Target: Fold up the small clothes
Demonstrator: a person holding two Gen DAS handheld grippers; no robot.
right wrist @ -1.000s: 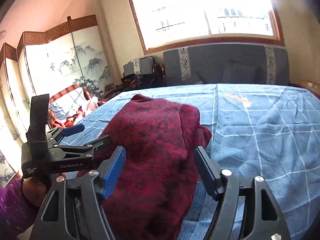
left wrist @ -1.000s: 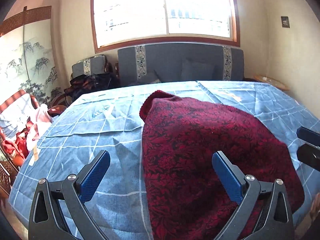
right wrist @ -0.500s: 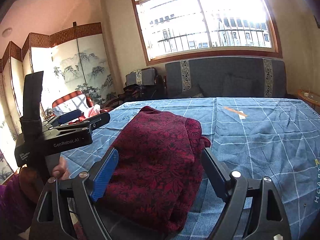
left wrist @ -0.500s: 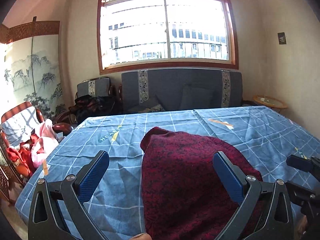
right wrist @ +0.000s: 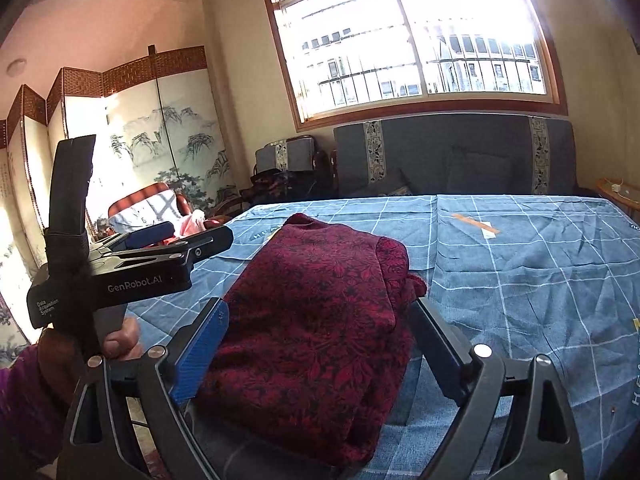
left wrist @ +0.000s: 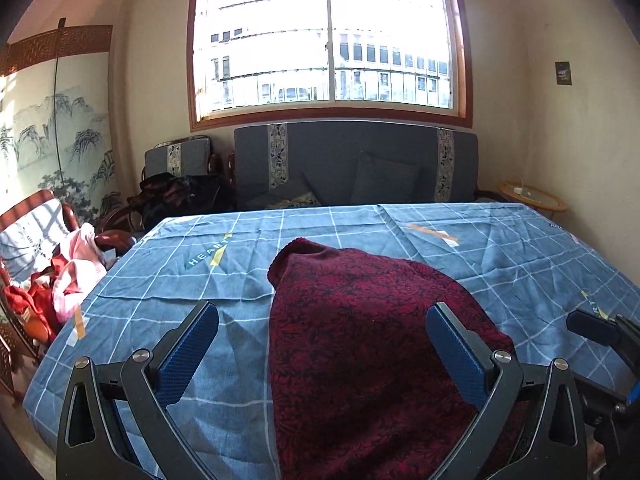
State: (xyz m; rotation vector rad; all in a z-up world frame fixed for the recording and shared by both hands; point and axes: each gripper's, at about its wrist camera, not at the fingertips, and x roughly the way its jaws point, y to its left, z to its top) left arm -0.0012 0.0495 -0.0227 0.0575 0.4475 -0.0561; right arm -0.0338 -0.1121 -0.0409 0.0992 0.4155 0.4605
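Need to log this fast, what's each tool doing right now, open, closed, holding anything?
Left tool: open, holding nothing; the red garment lies beyond it.
Right tool: open, jaws just widened, holding nothing.

The sweater (left wrist: 360,340) lay on the bed (left wrist: 500,248), near its front edge. Behind the bed stood a sofa (left wrist: 352,160), under the window (left wrist: 328,40). A folding screen (right wrist: 132,128) stood to the left.

Red garment (left wrist: 360,340): soft matt knit, floral texture. Bedsheet (left wrist: 500,248): creased matt cotton. Gripper pads (left wrist: 188,354): ribbed blue plastic w/ matt black frame.
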